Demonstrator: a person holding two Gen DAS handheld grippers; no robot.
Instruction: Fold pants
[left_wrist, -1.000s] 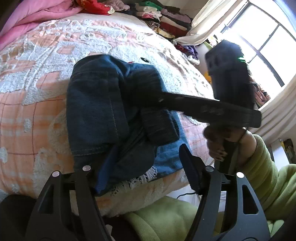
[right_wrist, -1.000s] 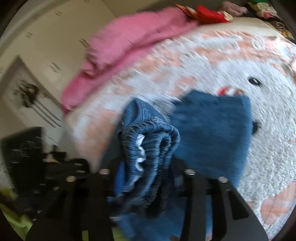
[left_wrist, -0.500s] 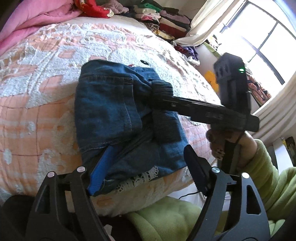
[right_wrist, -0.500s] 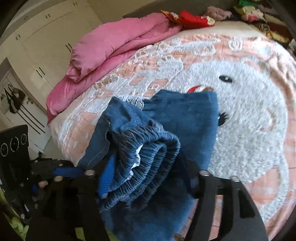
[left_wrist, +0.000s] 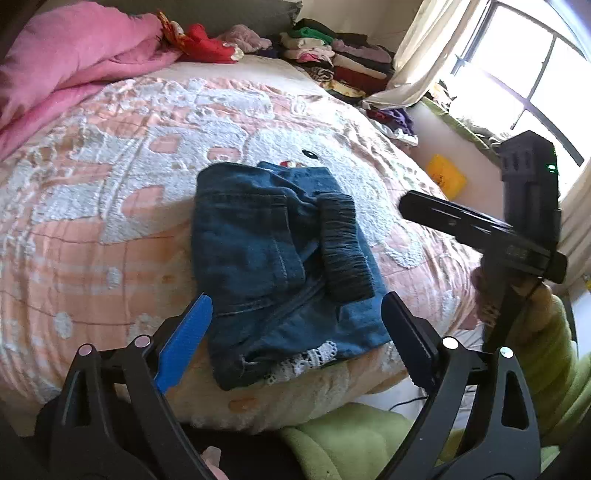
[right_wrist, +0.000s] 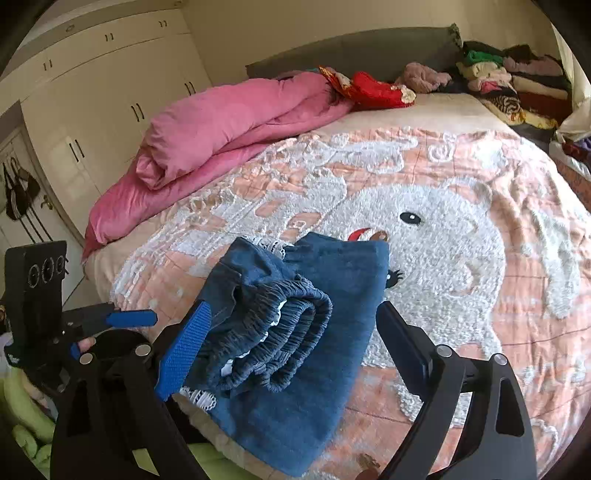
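Note:
The blue denim pants (left_wrist: 273, 254) lie folded into a compact bundle near the bed's front edge, with the elastic waistband (left_wrist: 343, 247) folded on top. In the right wrist view the pants (right_wrist: 295, 332) show their layered waistband end. My left gripper (left_wrist: 295, 332) is open and empty, held just short of the bundle's near edge. My right gripper (right_wrist: 291, 339) is open, its jaws apart on either side of the waistband end, not clamping it. The right gripper also shows in the left wrist view (left_wrist: 476, 225), off to the right of the pants.
The bed carries a peach and white cartoon blanket (right_wrist: 461, 229). A pink duvet (right_wrist: 229, 122) lies at the back left. Stacks of folded clothes (left_wrist: 343, 62) sit at the far corner. White wardrobes (right_wrist: 92, 92) stand left. A window (left_wrist: 535, 85) is right.
My right gripper has opened and let go of the pants, then drawn back to the right. My left gripper has pulled back from the bundle. The pants now rest flat on the bed.

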